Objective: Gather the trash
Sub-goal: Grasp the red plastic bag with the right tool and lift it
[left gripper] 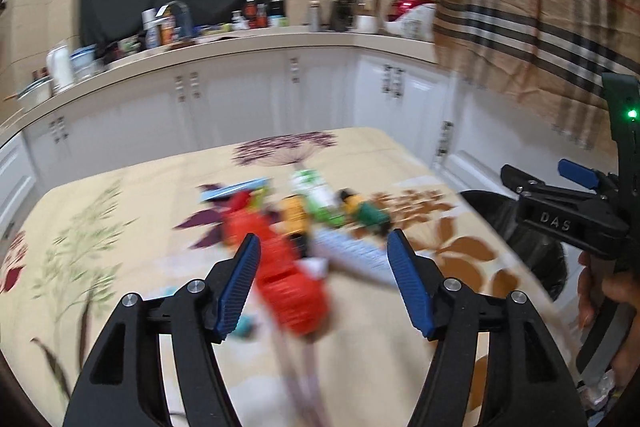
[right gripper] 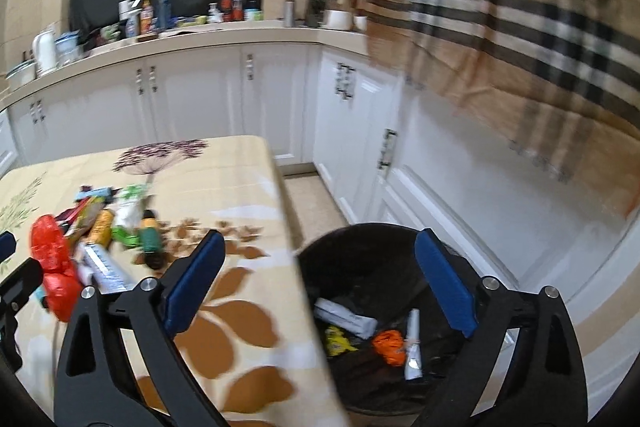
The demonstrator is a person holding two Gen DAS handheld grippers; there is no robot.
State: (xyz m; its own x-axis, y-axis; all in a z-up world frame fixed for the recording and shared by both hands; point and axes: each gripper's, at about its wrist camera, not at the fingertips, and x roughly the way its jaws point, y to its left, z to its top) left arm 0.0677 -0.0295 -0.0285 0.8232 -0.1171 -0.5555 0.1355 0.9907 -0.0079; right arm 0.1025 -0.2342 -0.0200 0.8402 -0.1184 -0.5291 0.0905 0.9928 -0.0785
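A blurred pile of trash lies on the floral tablecloth (left gripper: 120,227): a red plastic bag (left gripper: 288,279), an orange packet (left gripper: 296,215), a green-and-white wrapper (left gripper: 320,195), a small green bottle (left gripper: 368,213) and a white-blue wrapper (left gripper: 352,255). My left gripper (left gripper: 324,239) is open above the pile; the red bag shows between its blue pads, untouched. My right gripper (right gripper: 320,237) is open and empty over the table's right edge and the black bin (right gripper: 360,247). In the bin lie a white wrapper (right gripper: 346,317), an orange scrap (right gripper: 388,345) and a yellow packet (right gripper: 338,341).
The black bin stands on the floor against the table's right side. White cabinets (right gripper: 200,99) and a cluttered counter (right gripper: 192,35) run behind. A checked curtain (right gripper: 520,27) hangs at the right. A hand (left gripper: 608,299) holds the right gripper's handle.
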